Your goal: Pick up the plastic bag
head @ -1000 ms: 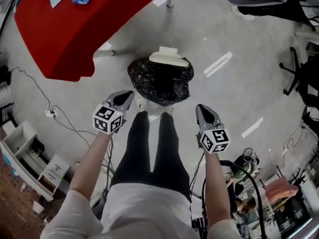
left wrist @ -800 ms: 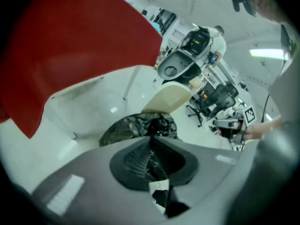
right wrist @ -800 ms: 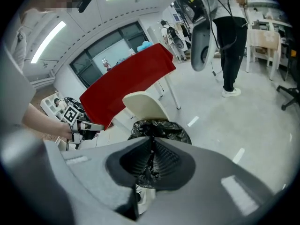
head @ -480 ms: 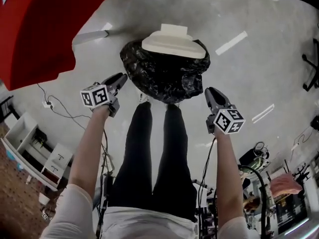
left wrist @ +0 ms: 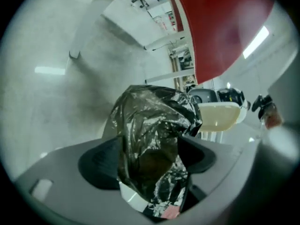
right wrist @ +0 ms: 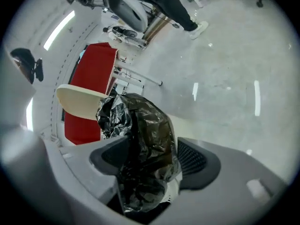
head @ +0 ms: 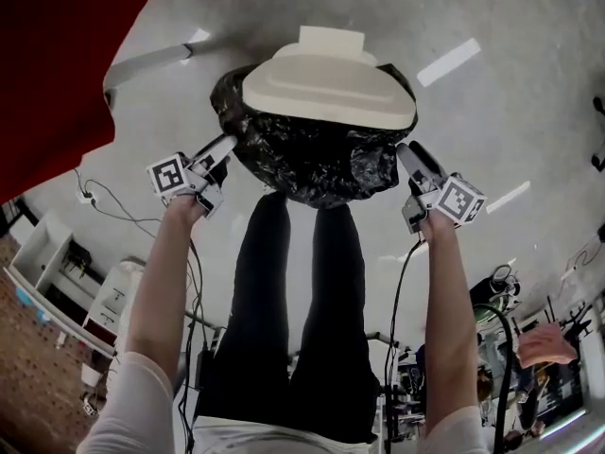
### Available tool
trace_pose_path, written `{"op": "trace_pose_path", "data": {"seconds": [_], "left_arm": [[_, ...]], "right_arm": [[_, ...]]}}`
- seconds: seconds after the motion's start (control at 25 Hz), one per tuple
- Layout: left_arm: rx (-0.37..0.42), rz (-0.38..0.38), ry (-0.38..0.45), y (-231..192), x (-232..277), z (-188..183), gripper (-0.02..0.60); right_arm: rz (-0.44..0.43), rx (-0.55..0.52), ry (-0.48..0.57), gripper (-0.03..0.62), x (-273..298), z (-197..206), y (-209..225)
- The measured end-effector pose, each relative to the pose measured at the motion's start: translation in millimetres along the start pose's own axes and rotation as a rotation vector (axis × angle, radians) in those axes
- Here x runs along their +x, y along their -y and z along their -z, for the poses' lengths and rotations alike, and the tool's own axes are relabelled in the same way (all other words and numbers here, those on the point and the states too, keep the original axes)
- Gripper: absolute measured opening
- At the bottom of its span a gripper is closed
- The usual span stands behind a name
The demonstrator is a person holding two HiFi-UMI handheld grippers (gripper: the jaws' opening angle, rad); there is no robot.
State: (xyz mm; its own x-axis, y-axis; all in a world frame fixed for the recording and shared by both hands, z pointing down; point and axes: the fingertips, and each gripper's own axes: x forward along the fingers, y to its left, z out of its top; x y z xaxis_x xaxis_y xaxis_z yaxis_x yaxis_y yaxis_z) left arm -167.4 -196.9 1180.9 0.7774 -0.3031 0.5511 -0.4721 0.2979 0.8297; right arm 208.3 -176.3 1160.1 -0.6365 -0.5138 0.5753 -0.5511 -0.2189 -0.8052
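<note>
The plastic bag point(head: 312, 159) is reached from both sides, probably to be lifted evenly. The left gripper point(head: 221, 148) and right gripper point(head: 409, 153) are being opened, bag folds between their jaws.

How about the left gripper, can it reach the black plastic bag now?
Likely yes: the left gripper is opening with a fold of the black plastic bag between its jaws; nothing else blocks it.

1. The head view is looking steeply down from above at the plastic bag point(head: 312, 164) and the floor point(head: 529, 102).
2. Both gripper views are facing that same bag, very near, from opposite sides.
</note>
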Motion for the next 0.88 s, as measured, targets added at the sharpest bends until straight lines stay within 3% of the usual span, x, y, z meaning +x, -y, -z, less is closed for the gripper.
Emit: {"op": "trace_pose_path", "data": {"seconds": [0.12, 0.2, 0.32, 0.36, 0.48, 0.56, 0.88], "left_arm": [[-0.066, 0.150, -0.006, 13, 21, -2, 0.365], [-0.092, 0.209, -0.038, 21, 32, 3, 0.347], [-0.082, 0.202, -0.035, 21, 40, 2, 0.207], [-0.075, 0.189, -0.025, 21, 39, 1, 0.163], [-0.031, 0.120, -0.016, 20, 26, 3, 0.017], [0.014, 0.069, -0.020, 21, 16, 3, 0.006], [0.234, -0.074, -0.029, 53, -20, -1, 0.006]], "right_arm": [[-0.121, 0.082, -0.018, 0.384, 22, 2, 8], [-0.200, 0.166, -0.028, 0.390, 32, 7, 8], [-0.318, 0.233, -0.006, 0.366, 43, 7, -11], [-0.325, 0.237, 0.013, 0.300, 43, 6, -15], [-0.262, 0.239, 0.070, 0.031, 32, 7, -13], [-0.224, 0.231, 0.081, 0.006, 22, 7, -14], [-0.128, 0.103, 0.039, 0.005, -7, -3, -54]]}}
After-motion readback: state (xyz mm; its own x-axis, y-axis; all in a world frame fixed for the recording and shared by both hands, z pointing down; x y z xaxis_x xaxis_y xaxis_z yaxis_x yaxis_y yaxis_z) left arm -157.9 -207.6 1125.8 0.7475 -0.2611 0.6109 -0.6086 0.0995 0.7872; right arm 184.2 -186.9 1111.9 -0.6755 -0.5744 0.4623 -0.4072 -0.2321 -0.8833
